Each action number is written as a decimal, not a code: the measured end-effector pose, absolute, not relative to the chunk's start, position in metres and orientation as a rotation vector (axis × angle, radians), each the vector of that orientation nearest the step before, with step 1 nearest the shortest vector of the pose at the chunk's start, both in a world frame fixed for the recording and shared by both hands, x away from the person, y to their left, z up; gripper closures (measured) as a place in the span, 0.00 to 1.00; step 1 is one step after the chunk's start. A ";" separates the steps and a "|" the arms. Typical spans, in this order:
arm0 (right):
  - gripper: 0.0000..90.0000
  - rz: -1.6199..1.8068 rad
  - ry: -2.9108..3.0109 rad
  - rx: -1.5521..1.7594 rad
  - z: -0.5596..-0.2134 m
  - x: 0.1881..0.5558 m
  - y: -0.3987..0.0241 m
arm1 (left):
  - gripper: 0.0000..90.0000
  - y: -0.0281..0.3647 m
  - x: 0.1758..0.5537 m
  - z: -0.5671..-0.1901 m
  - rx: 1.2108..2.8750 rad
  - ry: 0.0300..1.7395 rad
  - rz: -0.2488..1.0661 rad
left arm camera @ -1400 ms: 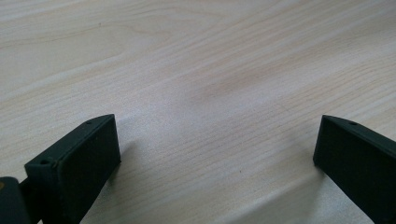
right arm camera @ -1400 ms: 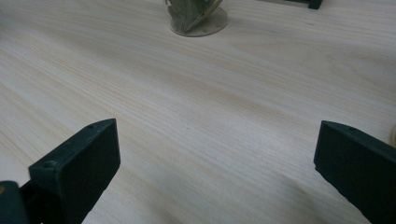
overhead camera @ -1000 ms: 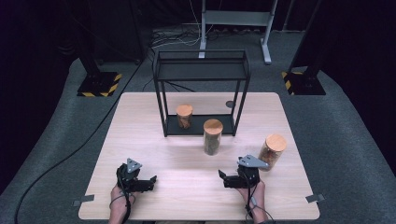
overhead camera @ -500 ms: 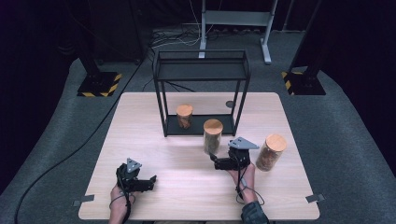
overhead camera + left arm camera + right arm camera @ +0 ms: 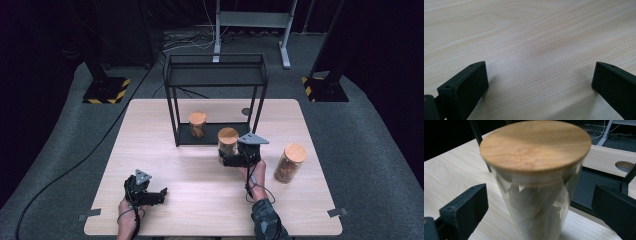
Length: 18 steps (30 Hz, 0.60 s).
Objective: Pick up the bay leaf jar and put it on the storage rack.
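Three glass jars with wooden lids stand on the light wooden table [image 5: 165, 125]. The middle jar [image 5: 228, 141] [image 5: 536, 182] is upright just in front of the black wire shelf [image 5: 215, 75]. My right gripper [image 5: 232, 160] [image 5: 539, 202] is open, its jaws on either side of this jar with gaps on both sides. A second jar [image 5: 197, 123] stands on the shelf's bottom tray. The third jar [image 5: 289, 162] is at the right of the table. My left gripper [image 5: 155, 196] [image 5: 540, 82] rests open near the front left, over bare wood.
A round cable hole [image 5: 245, 111] [image 5: 624, 166] lies in the table behind the shelf. Black stands with yellow-striped bases [image 5: 105, 90] and a grey metal frame [image 5: 250, 20] are on the floor beyond the table.
My right gripper has moved forward and left from the table's front right to the middle jar, which now stands between its jaws. The left gripper has stayed still.
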State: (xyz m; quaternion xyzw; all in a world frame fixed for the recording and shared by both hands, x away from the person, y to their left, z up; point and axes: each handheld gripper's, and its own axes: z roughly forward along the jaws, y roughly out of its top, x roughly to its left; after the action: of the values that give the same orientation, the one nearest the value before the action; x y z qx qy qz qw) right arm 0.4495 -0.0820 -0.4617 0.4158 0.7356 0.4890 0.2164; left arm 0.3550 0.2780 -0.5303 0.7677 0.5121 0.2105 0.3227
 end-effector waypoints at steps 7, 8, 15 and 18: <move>0.00 1.368 2.038 1.140 -0.459 0.458 -0.076 | 0.00 0.278 0.355 -0.530 2.012 1.347 0.553; 0.00 1.371 2.039 1.141 -0.459 0.460 -0.074 | 0.00 0.278 0.355 -0.530 2.012 1.347 0.554; 0.00 1.385 2.037 1.126 -0.459 0.464 -0.071 | 0.00 0.278 0.355 -0.530 2.011 1.348 0.553; 0.00 1.389 2.036 1.124 -0.459 0.466 -0.070 | 0.00 0.278 0.355 -0.530 2.011 1.349 0.555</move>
State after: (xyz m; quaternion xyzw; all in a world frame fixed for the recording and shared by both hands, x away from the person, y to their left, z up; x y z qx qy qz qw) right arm 0.4656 -0.0700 -0.4590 0.4053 0.7341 0.5008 0.2144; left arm 0.3551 0.2780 -0.5303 0.7663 0.5139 0.2113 0.3226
